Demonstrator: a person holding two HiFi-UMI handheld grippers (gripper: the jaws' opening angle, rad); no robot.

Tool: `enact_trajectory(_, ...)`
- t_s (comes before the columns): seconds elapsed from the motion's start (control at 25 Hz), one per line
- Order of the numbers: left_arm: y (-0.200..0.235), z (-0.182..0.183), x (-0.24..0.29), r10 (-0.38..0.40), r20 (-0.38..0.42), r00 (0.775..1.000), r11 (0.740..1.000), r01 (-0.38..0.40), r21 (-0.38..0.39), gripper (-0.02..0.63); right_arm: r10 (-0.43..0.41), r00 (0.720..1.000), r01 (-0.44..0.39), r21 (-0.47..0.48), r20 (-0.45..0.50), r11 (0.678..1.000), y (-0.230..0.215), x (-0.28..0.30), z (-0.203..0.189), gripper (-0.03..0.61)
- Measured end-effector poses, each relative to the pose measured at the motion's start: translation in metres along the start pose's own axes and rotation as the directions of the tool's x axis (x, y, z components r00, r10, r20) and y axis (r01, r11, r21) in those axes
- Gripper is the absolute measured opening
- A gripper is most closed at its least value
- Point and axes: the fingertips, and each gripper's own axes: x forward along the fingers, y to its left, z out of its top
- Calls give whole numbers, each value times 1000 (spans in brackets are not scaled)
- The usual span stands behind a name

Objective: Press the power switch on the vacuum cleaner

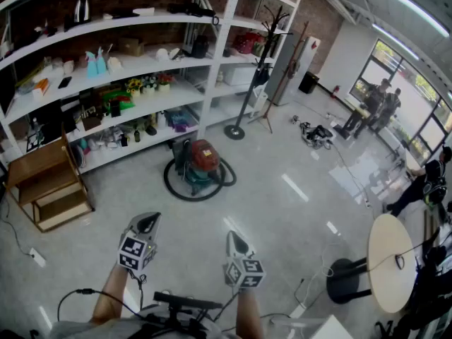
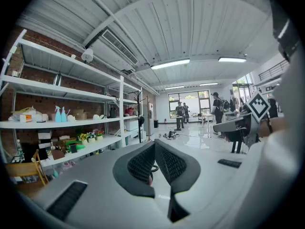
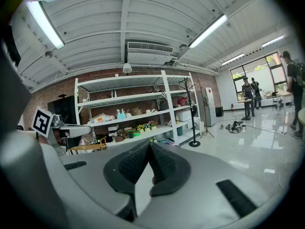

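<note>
While the left tongs (image 1: 146, 222) and right tongs (image 1: 235, 240) are hanging closed and empty, well apart from the red vacuum cleaner (image 1: 203, 159), its switch is likely waiting unpressed.

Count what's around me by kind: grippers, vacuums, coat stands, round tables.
Grippers: 2 (left gripper, right gripper)
Vacuum: 1
Coat stand: 1
Round table: 1
Total: 5
</note>
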Motion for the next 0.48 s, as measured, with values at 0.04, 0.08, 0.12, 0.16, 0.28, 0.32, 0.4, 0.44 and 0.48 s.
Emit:
enact_trajectory(0.04,2,-1,0,1,-4,1000,1000,-1,2,6,0,1000,0,0,1,1000,1,1,2,12)
enact_trajectory(0.08,4,-2,0,2,-6,1000,1000,-2,4,6,-1,1000,1,0,2,1000,3,1,3,12)
enact_trajectory(0.12,5,-2,0,2,-6,1000,1000,-2,6,6,-2,1000,2,1,5,1000,4,2,4,12)
enact_trajectory(0.16,6,-2,0,0,-3,1000,1000,0,7,6,-4,1000,4,5,9,1000,5,3,5,12)
enact_trajectory(0.28,10,-3,-2,-6,-4,1000,1000,6,6,6,-8,999,7,42,35,999,6,3,8,12)
enact_trajectory(0.32,12,-4,-3,-7,-7,1000,1000,7,3,6,-9,999,7,50,35,999,7,3,8,12)
enact_trajectory(0.4,15,-4,-5,-15,-16,1000,1000,15,0,6,-11,999,10,44,30,999,11,4,8,12)
enact_trajectory(0.44,17,-4,-5,-17,-17,1000,1000,17,0,6,-13,1000,12,37,27,999,12,5,9,12)
enact_trajectory(0.48,19,-5,-5,-17,-15,1000,1000,17,-1,6,-15,1000,15,32,25,999,14,5,10,12)
